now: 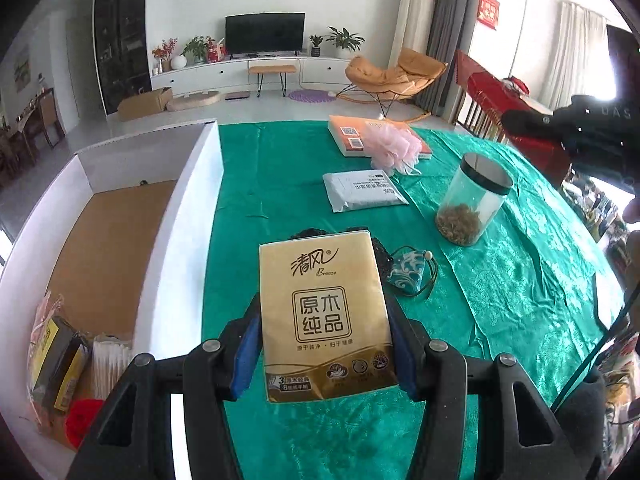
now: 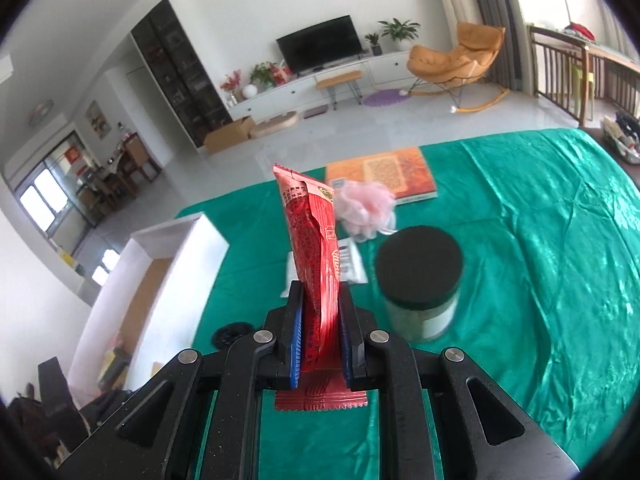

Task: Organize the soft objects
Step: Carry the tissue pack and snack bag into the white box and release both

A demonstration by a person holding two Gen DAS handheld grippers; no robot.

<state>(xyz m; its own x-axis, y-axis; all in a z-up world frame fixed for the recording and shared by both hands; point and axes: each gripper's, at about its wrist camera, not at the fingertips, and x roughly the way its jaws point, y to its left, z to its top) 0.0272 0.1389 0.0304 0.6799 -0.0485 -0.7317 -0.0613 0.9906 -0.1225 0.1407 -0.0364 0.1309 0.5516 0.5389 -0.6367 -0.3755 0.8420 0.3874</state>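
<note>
My left gripper [image 1: 324,312] is shut on a gold tissue pack [image 1: 322,304], held above the green tablecloth [image 1: 280,184] beside the white cardboard box [image 1: 196,184]. Between the blue pads of my right gripper [image 2: 320,304], a red foil packet [image 2: 310,240] stands upright, pinched tight and lifted over the table. The right gripper's black body [image 1: 580,136] shows at the right edge of the left wrist view. On the cloth lie a pink mesh puff [image 1: 394,148], a grey mailer bag [image 1: 362,194] and a small blue patterned pouch [image 1: 410,270]. A dark thing peeks out behind the tissue pack.
A clear jar with a black lid [image 2: 420,280] stands mid-table. An orange book [image 2: 384,174] lies at the far edge. Inside the box [image 2: 176,240] sit a yellow-black package [image 1: 56,364], a white bundle [image 1: 110,364] and a red item [image 1: 82,416].
</note>
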